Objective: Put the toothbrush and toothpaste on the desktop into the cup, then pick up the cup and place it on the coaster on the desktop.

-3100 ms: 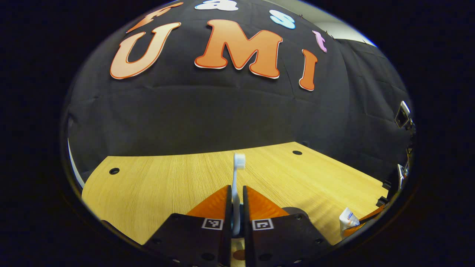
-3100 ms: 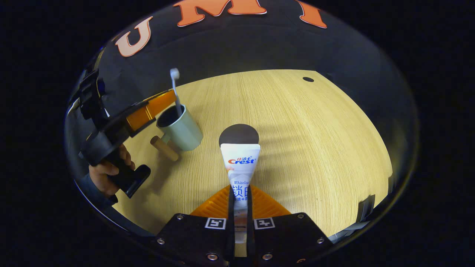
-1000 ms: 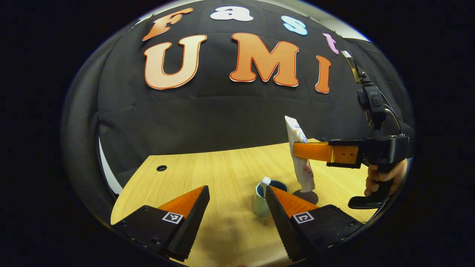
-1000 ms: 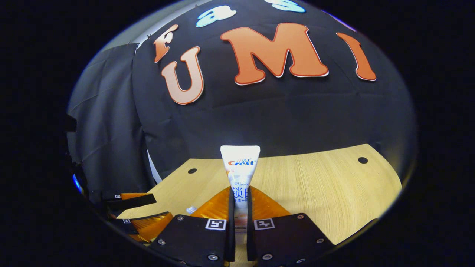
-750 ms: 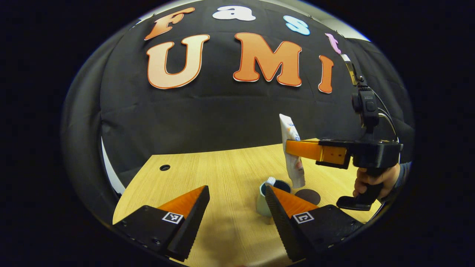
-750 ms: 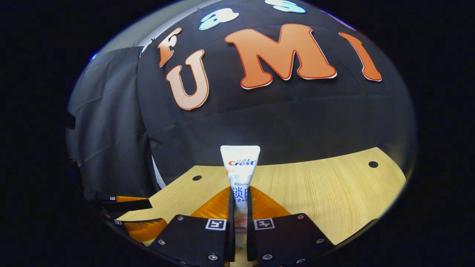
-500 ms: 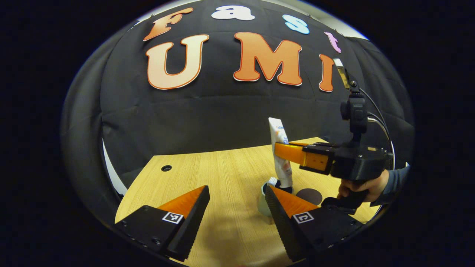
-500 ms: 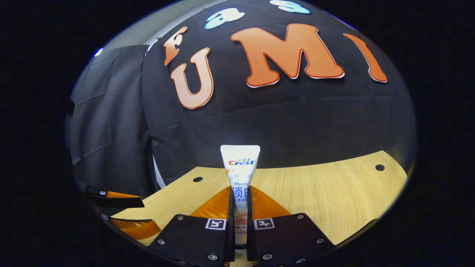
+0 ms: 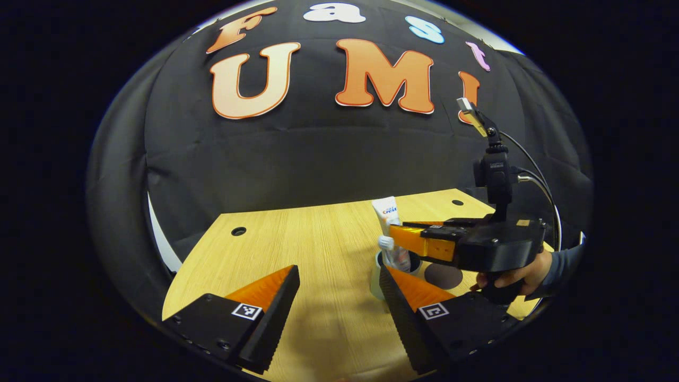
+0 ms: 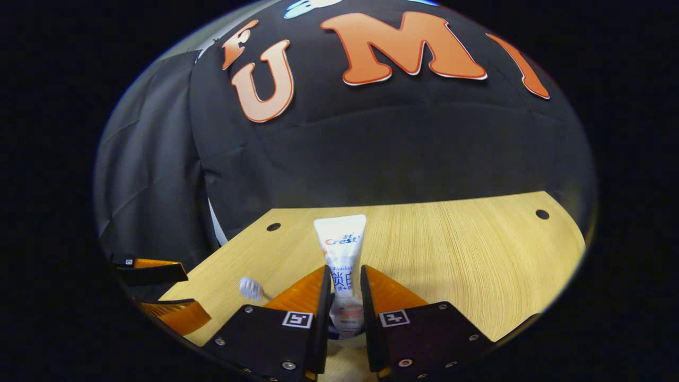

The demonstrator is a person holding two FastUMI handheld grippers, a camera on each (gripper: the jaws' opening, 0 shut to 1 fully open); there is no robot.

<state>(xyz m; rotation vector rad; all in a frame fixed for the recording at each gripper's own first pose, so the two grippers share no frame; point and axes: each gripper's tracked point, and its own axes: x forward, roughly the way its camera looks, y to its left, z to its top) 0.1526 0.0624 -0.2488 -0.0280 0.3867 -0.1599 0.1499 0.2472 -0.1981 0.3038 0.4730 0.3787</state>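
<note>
A pale green cup (image 9: 376, 276) stands on the wooden desk (image 9: 297, 239), partly behind one finger of my left gripper (image 9: 338, 273), which is open and holds nothing. The toothbrush head (image 9: 385, 243) sticks up out of the cup. The white toothpaste tube (image 9: 387, 215) stands upright with its lower end in the cup, between the fingers of my right gripper (image 9: 398, 228). In the right gripper view the tube (image 10: 342, 249) sits in the slightly widened gap of my right gripper (image 10: 344, 269), and the toothbrush head (image 10: 249, 289) shows at lower left. A dark round coaster (image 9: 443, 276) lies just right of the cup.
A person's hand (image 9: 522, 273) holds the right gripper's handle above the desk's right side. The left gripper's fingers (image 10: 159, 271) show at the far left of the right gripper view. Cable holes (image 9: 238, 231) mark the desk's back corners.
My left gripper let go of the toothbrush in the cup and drew back open. My right gripper moved left and down, lowering the toothpaste into the cup, and its fingers have parted a little.
</note>
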